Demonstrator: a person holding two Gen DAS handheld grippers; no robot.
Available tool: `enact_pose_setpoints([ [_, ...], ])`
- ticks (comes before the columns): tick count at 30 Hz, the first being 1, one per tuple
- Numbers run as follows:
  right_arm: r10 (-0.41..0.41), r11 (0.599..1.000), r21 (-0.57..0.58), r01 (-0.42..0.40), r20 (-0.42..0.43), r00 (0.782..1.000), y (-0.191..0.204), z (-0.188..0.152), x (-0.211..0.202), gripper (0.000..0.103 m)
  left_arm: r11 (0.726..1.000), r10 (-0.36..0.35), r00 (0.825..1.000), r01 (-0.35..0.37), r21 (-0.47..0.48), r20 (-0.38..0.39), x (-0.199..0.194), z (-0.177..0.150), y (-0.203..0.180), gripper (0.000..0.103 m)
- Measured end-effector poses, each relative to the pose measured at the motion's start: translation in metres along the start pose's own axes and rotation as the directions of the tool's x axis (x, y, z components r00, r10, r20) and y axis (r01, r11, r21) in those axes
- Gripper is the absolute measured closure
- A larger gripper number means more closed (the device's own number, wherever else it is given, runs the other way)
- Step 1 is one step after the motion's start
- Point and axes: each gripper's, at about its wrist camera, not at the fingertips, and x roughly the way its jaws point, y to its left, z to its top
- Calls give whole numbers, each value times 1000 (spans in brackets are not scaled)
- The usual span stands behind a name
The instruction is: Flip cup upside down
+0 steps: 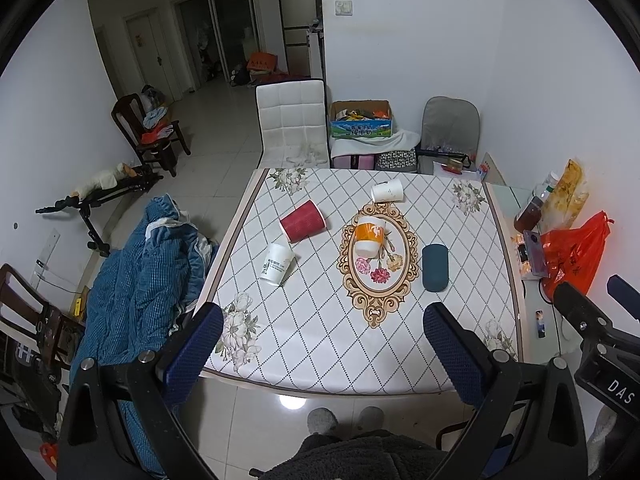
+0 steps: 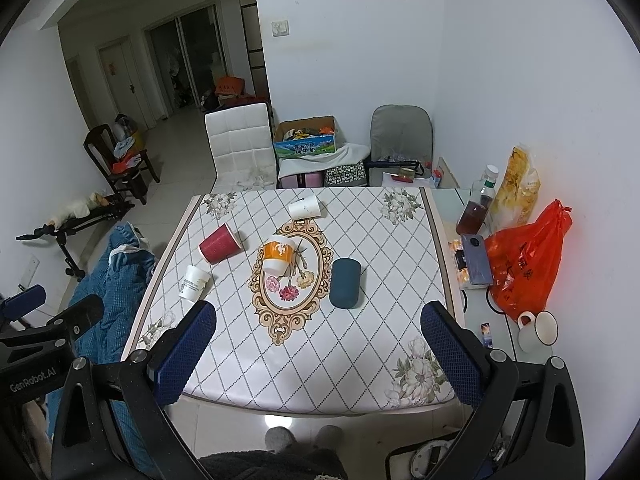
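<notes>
From your left wrist view, the left tongs (image 1: 323,346) hang spread and empty above the near edge of the desk (image 1: 320,360), and the orange cup (image 1: 370,237) lies on its side on the oval medallion (image 1: 375,268), with the red cup (image 1: 303,221) left of it and the dark blue cup (image 1: 435,267) right of it. From your right wrist view, the right tongs (image 2: 320,350) are likewise spread and empty, and the orange cup (image 2: 279,254) lies tipped at the medallion's far end, a white cup (image 2: 305,208) just beyond it.
</notes>
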Motion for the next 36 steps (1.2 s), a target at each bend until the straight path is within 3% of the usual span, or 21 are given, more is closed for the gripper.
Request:
enact_pose_setpoints([
  [22, 19, 1000, -4, -19, 1, 1000, 3, 4, -4, 0, 1000, -8, 1000, 8, -8, -10, 0, 7, -11, 0],
  [29, 19, 1000, 23, -18, -54, 998, -9, -6, 20, 0, 1000, -6, 998, 6, -2, -54, 28, -6, -21, 0],
  [36, -25, 997, 65, 35, -157, 987, -42, -25, 74, 0, 1000, 8, 988, -4, 30, -152, 88, -11, -48, 0],
])
